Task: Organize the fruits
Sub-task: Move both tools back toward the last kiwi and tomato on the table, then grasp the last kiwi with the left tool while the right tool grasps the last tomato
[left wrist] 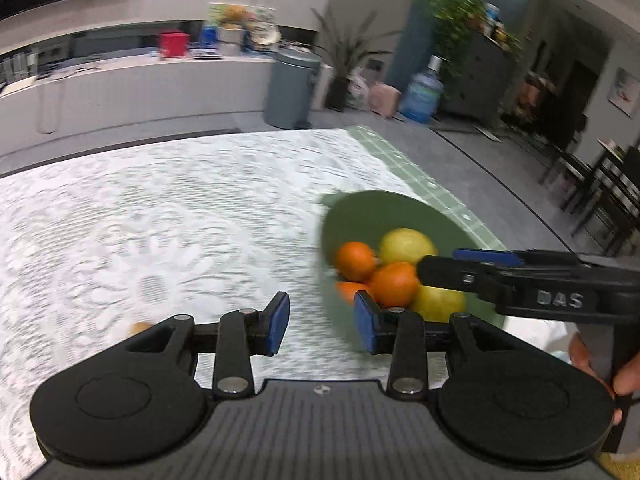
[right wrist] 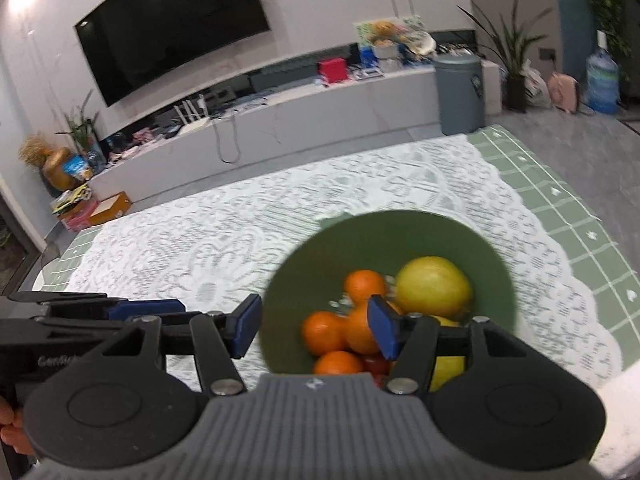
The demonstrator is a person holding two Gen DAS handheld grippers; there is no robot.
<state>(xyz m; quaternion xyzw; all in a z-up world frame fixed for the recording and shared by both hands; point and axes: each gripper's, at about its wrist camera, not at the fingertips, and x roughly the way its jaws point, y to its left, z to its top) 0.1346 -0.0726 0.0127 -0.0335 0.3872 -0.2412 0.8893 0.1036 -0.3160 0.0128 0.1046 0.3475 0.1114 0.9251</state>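
Blue-padded left gripper (left wrist: pixel 322 325) and right gripper (right wrist: pixel 316 328), both parted and empty, tilt toward the bowl (right wrist: pixel 400 236).

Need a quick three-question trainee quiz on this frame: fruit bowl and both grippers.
1. True or false: the green bowl holds only oranges.
2. What lies between the fingers of the left gripper? A) an orange B) a lemon C) nothing
3. The bowl stands on a white ____ cloth.

Key:
1. False: lemons lie beside the oranges.
2. C: its jaws stand apart with nothing clamped; the right gripper is open and empty too.
3. Lace.
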